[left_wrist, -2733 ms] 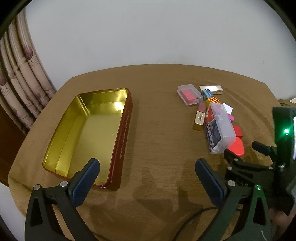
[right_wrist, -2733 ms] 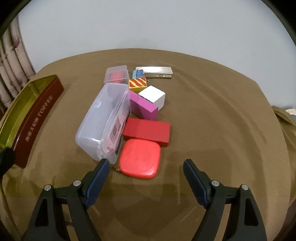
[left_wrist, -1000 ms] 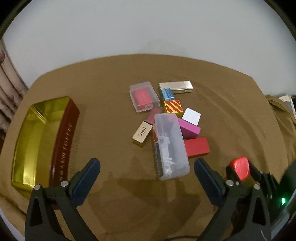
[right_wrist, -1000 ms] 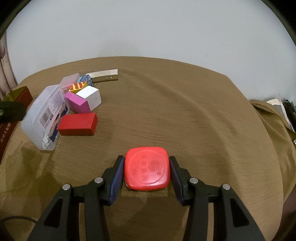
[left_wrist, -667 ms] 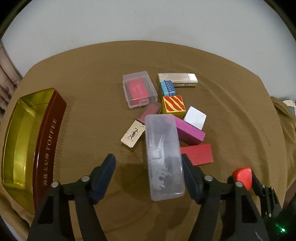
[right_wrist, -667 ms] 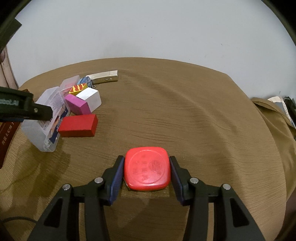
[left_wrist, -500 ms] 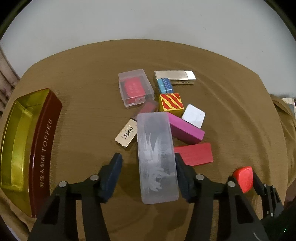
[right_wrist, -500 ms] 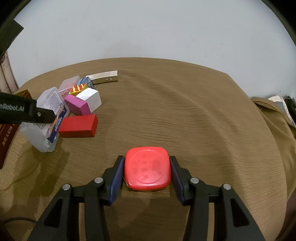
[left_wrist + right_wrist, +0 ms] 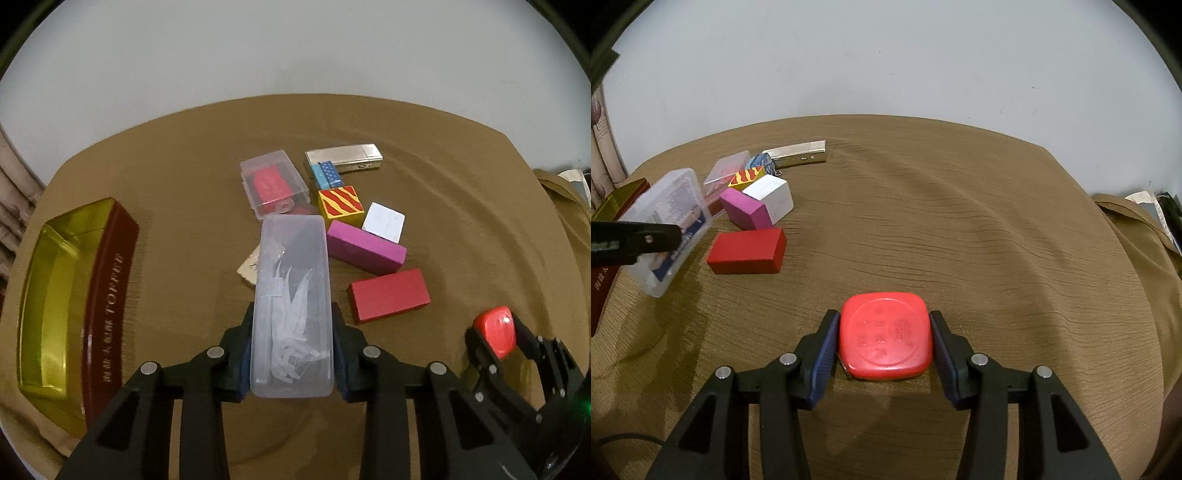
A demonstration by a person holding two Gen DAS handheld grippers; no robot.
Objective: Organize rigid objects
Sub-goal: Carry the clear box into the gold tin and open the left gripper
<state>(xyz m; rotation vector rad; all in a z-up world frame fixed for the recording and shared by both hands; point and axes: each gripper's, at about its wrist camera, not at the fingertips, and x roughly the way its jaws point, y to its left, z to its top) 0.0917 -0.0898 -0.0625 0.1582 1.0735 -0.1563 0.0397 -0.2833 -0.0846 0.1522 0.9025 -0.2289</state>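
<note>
A brown cloth (image 9: 960, 229) covered the table, ribbed with fine wrinkles and hanging over the edges. Behind it stood a plain pale wall (image 9: 886, 66). At the far left a curtain (image 9: 602, 147) hung in folds, patterned with a reddish motif. Past the table's right edge lay some papers (image 9: 1148, 201), partly hidden by a fold of the cloth. A thin dark cable (image 9: 624, 439) crossed the cloth at the lower left of the right wrist view.

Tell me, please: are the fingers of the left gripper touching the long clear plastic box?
Touching. In the left wrist view both fingers press against the sides of the long clear plastic box, with no gap; they have just been closing on it.
</note>
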